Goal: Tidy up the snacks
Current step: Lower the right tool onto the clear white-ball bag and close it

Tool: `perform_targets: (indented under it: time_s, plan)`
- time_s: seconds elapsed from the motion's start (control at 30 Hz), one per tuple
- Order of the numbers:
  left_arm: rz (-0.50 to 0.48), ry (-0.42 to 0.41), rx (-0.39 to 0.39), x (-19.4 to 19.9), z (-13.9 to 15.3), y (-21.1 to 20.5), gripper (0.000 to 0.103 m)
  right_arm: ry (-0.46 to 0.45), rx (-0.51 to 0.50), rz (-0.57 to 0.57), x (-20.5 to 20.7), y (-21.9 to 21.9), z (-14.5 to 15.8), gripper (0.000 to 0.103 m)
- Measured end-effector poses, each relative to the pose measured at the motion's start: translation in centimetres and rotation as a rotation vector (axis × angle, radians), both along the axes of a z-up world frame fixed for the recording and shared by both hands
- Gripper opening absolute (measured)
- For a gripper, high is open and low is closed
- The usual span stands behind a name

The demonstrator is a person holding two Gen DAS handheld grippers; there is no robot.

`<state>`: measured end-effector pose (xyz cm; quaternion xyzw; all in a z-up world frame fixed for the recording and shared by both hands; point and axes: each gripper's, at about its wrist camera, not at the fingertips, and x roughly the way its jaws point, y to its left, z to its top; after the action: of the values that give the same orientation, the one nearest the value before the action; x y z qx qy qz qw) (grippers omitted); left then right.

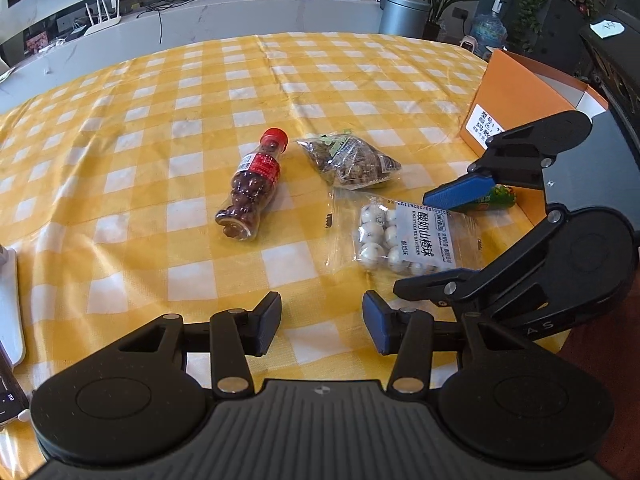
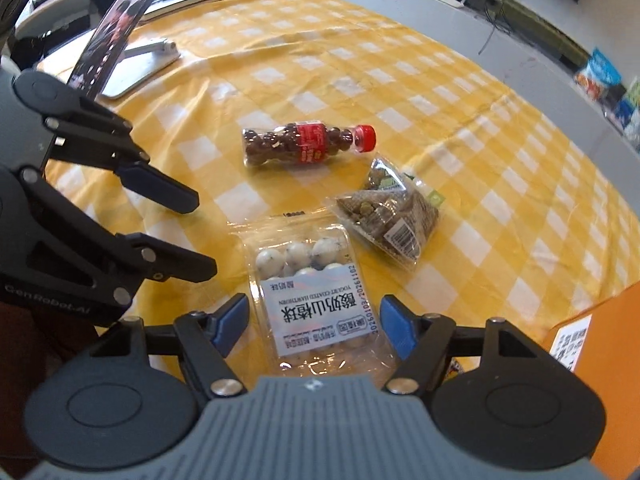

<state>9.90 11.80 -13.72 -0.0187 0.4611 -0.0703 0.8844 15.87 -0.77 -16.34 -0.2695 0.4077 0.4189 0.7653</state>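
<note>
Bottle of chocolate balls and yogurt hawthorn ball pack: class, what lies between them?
Only bare checked tablecloth separates the bottle from the pack, clearest in the right wrist view.

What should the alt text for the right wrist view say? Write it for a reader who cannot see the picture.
The open right gripper straddles a clear pack of yogurt-coated hawthorn balls on a yellow checked tablecloth. Beyond it lie a bag of brown snacks and a red-capped bottle of chocolate balls on its side. The open left gripper reaches in from the left, and an orange box stands at right.

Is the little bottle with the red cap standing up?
No, the bottle lies on its side on the yellow checked tablecloth, its red cap pointing away from the left gripper.
</note>
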Motion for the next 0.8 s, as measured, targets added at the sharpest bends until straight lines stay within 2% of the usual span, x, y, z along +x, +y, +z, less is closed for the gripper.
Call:
perform_targets:
  time_s: [0.03,0.13,0.37,0.6,0.8]
  plan:
    - [0.001,0.001,0.0,0.0,0.0,0.0,0.056,0.001,0.003,-0.002,-0.1,-0.1,0.0,0.063]
    - [0.003,0.002,-0.004,0.0,0.0,0.0,0.056,-0.021,0.002,0.009,-0.7,0.0,0.1,0.06]
    - [0.003,-0.018,-0.014,-0.3,0.5,0.0,0.057,-0.027,0.012,-0.007,-2.0,-0.7,0.9,0.058]
    - [-0.005,-0.059,-0.027,-0.3,1.8,-0.5,0.06,-0.045,0.053,-0.113,-2.6,-3.2,3.3,0.057]
    - [-0.014,-0.087,-0.035,0.5,2.8,-1.3,0.064,-0.112,0.087,-0.236,-2.0,-4.7,5.2,0.057]
